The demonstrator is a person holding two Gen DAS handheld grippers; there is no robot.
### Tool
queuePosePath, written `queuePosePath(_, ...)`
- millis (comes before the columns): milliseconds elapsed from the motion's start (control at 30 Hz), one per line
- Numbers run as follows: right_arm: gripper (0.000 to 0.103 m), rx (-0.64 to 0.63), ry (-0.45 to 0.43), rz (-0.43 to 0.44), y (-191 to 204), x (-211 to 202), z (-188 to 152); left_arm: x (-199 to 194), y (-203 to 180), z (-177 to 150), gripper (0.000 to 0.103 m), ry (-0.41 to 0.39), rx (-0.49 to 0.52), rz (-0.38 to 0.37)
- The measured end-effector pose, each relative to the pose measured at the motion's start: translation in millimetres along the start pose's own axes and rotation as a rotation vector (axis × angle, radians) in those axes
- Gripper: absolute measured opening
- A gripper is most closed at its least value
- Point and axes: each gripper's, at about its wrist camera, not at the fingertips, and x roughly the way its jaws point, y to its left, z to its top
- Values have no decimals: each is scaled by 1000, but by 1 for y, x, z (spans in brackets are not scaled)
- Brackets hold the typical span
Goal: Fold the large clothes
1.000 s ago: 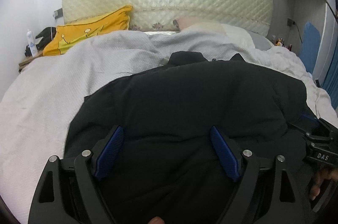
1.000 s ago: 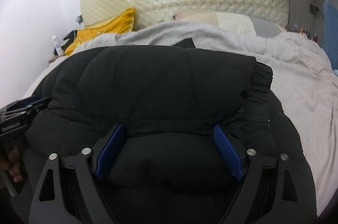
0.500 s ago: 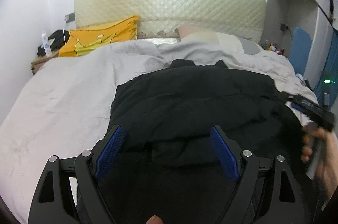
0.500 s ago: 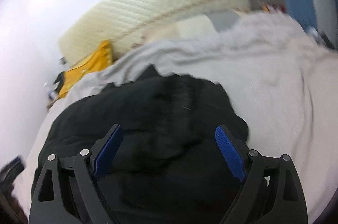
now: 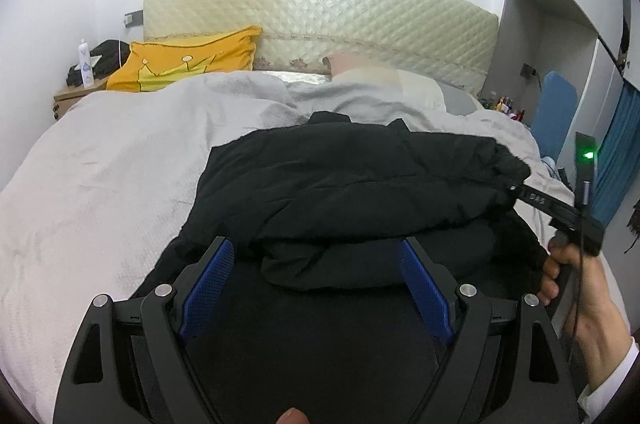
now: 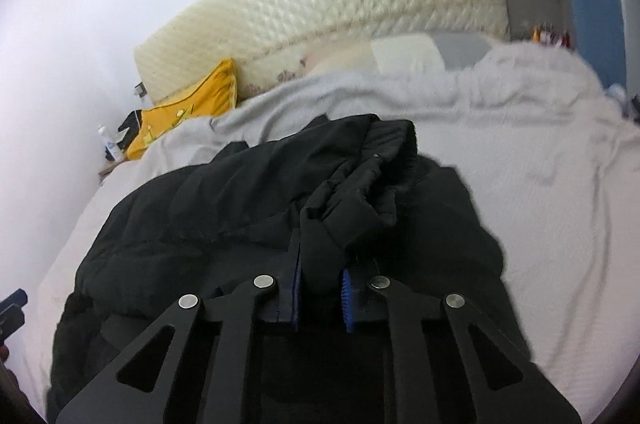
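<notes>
Left wrist view: left tool has its blue pads spread wide apart, nothing between them, hovering just above the near part of the black puffer jacket. Jacket lies on the bed, on a light grey blanket, partly folded over itself with one thick layer stacked on the lower body. Person's right hand at the right edge grips the right tool, whose tip meets the jacket's right edge.

Right wrist view: right tool pads are nearly together, clamped on a bunched fold of the puffer jacket; fabric fills the gap between them. Ribbed cuff or hem sits at the far end of the pinched section. View is slightly blurred.

Background: quilted cream headboard, yellow pillow with crown print at the head of the bed, white bottle on the nightstand at left, blue panel at right.
</notes>
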Motion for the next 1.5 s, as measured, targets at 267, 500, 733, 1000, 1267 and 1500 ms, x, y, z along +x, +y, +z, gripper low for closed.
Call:
queuePosePath(267, 12, -111, 71, -105, -5, 25, -29, 12, 0, -6, 85, 42, 4, 5)
queuePosePath(500, 41, -76, 106, -99, 0, 7, -22, -1, 0, 3, 85, 11, -8, 24)
queuePosePath(733, 69, -133, 14, -66, 35, -74, 11, -61, -17, 42, 85, -75, 8, 14)
queuePosePath(1000, 69, -175, -175, -17, 95, -211, 61, -171, -46, 83, 85, -188, 35, -1)
queuePosePath(1267, 70, -176, -249, 55, 127, -309, 56, -261, -46, 81, 85, -241, 29, -7)
queuePosePath(1500, 71, -185, -218, 77, 132, -339, 15, -290, -25, 39, 85, -190, 12, -10)
